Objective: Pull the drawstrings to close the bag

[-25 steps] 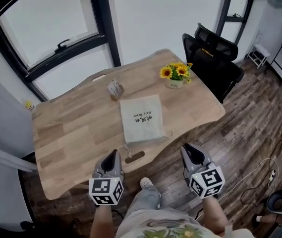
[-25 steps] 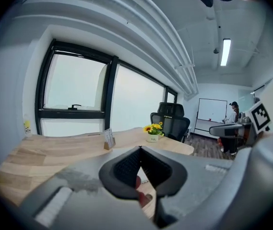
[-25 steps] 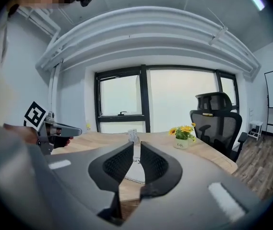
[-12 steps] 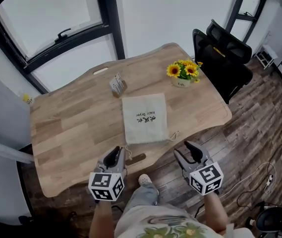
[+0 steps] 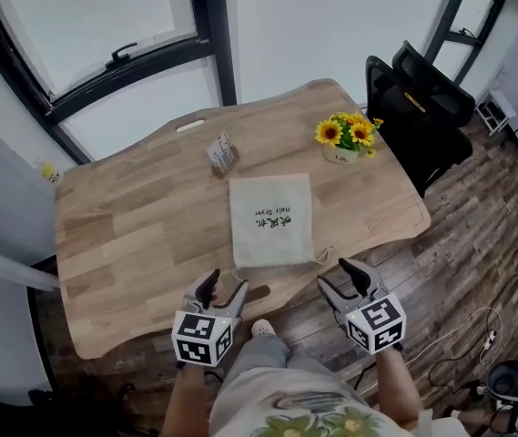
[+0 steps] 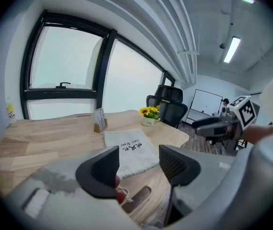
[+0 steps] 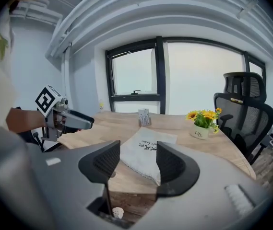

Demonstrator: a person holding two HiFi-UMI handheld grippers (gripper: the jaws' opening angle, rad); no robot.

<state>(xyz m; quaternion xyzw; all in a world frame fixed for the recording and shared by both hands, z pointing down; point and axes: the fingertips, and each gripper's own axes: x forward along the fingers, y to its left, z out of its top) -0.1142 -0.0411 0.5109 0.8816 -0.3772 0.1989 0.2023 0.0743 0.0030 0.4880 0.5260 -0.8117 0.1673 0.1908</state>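
Off the near edge of the table (image 5: 131, 235), facing the drawstring end of the bag (image 5: 272, 218), long axis running away, with left gripper (image 5: 224, 287) and right gripper (image 5: 339, 278) just opened wide, empty, left seemingly nearer its cord (image 6: 123, 193).

Left hand-held gripper (image 6: 138, 165): its left jaw is covering part of the drawstring (image 6: 123, 192) knot and the bag (image 6: 131, 150)'s near corner. Right hand-held gripper (image 7: 135, 163) is hiding the bag's near edge. Card stand (image 5: 221, 153) print beyond both is showing too small to read.
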